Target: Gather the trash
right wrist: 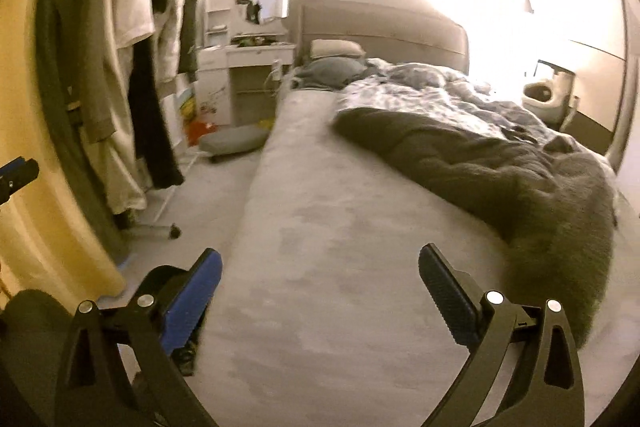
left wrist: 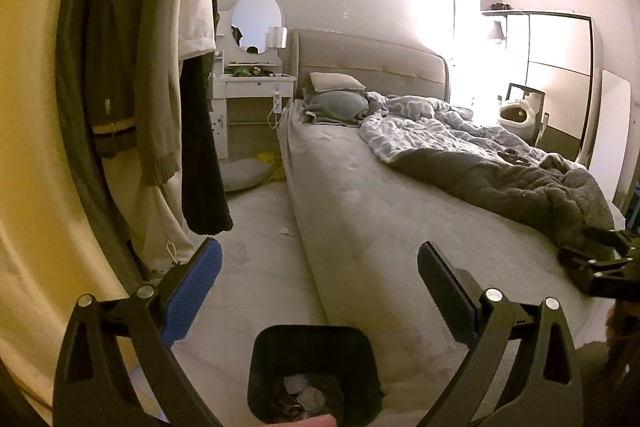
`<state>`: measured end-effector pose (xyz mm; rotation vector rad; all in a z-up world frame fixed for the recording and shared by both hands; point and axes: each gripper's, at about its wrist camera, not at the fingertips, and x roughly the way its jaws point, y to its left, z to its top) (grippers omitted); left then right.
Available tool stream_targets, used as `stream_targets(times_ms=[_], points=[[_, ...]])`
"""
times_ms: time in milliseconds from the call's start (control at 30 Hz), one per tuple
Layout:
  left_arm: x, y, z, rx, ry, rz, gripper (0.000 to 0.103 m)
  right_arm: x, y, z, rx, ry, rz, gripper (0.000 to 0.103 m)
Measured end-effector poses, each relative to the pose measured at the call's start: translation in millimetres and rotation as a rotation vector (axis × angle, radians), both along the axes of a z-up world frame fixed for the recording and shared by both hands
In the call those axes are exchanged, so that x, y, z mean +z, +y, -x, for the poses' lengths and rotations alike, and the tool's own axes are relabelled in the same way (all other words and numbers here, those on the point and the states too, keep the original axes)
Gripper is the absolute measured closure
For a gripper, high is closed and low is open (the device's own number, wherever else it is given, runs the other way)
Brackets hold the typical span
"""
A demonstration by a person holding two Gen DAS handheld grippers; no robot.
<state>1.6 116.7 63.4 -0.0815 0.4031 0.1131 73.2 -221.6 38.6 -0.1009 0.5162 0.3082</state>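
Scanning for trash: both tools empty, jaws wide apart. Left tool (left wrist: 319, 269) hangs over bin (left wrist: 312, 373), bottom centre, scraps inside. White scrap (left wrist: 286, 231) on floor, mid-frame by bed (left wrist: 360, 211). Right tool (right wrist: 320, 269) should go low, pinch squarely.

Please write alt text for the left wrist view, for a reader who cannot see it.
The open left gripper points over a black trash bin holding some trash, on the floor beside a bed. A rumpled blanket lies on the bed, clothes hang at left, and a small white scrap lies on the floor.
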Motion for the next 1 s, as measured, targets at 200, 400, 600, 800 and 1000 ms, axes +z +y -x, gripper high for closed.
stream_targets(times_ms=[200,400,600,800,1000], points=[[-15.4,-4.0,4.9,-0.006,0.025,-0.013,0.003,2.7,-38.0,21.5,-0.054,-0.012,-0.030,0.003],[-18.1,-18.9,10.0,-0.022,0.027,-0.052,0.003,-0.7,-63.3,36.4,-0.102,-0.023,-0.056,0.003],[-20.5,-34.8,11.9,-0.048,0.024,-0.102,0.003,-6.0,-77.1,37.2,-0.048,0.000,-0.073,0.003],[-21.8,-27.5,6.7,-0.047,0.042,-0.058,0.003,-7.5,-84.0,40.1,-0.013,0.004,-0.090,0.003],[-22.4,-28.7,5.8,-0.052,0.046,-0.057,0.003,-6.8,-83.1,42.7,-0.002,-0.002,-0.092,0.003]])
